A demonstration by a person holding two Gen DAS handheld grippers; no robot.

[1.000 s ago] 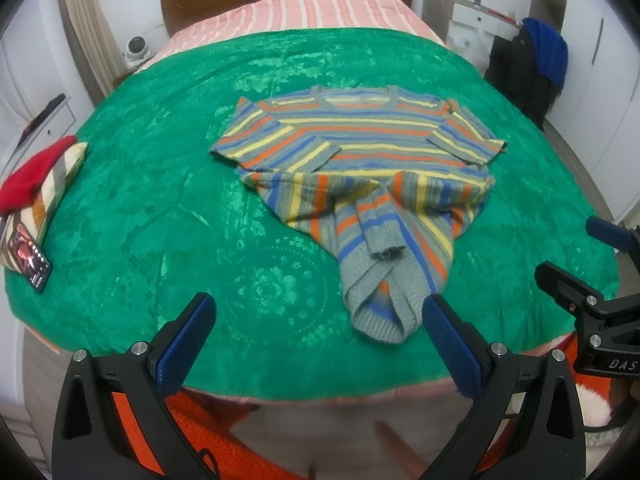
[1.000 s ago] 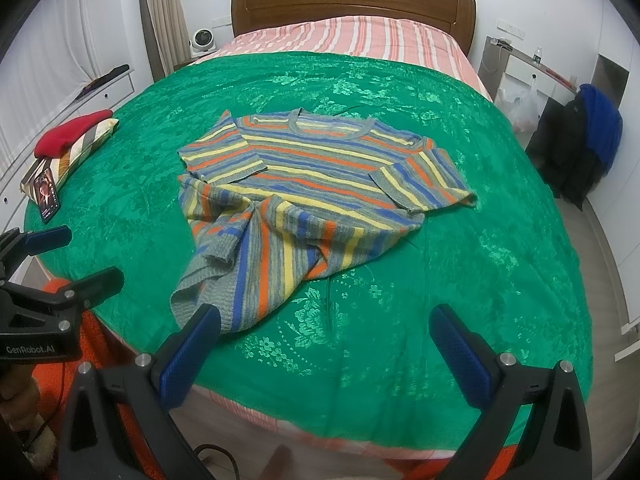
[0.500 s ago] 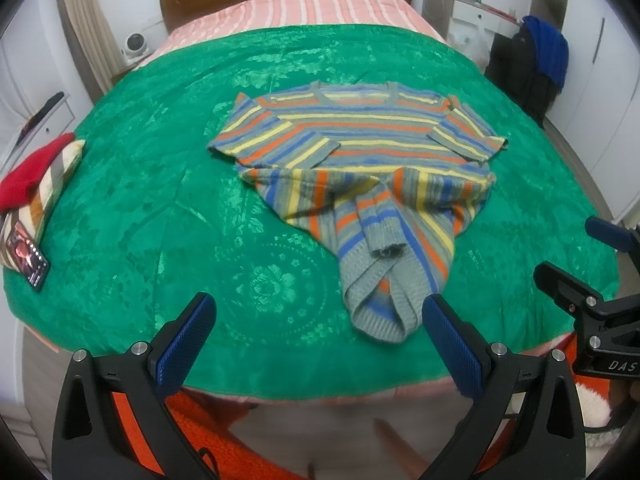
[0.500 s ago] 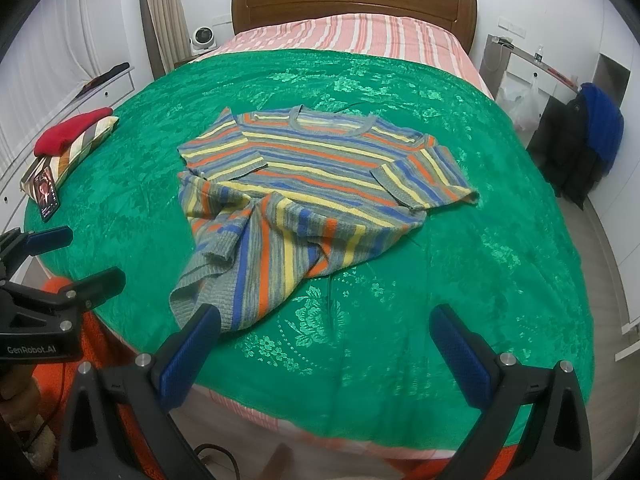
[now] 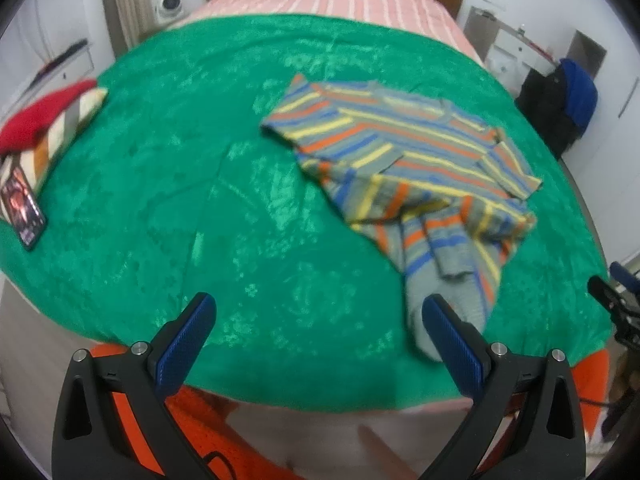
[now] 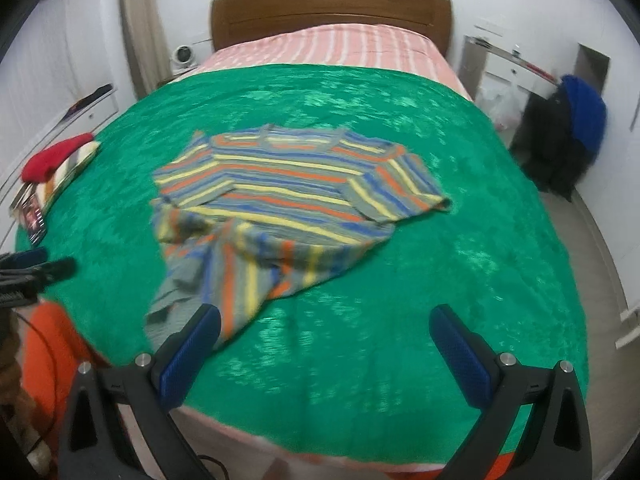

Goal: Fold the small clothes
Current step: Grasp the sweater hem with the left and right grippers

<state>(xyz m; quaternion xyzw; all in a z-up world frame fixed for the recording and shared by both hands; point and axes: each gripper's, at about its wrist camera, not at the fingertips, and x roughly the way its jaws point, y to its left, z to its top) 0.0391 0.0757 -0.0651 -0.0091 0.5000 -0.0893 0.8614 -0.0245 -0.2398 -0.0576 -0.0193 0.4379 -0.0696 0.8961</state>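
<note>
A striped sweater lies on a green bedspread, body flat toward 12 o'clock, both sleeves bunched in a tail toward 6 o'clock; folding looks barely begun. Both tools hover near the bed's front edge, holding nothing: the left gripper gapes wide with the sleeve tail at its 2 o'clock, the right gripper equally wide with the tail at its 10 o'clock. Next, each probably must descend and pinch a sleeve.
</note>
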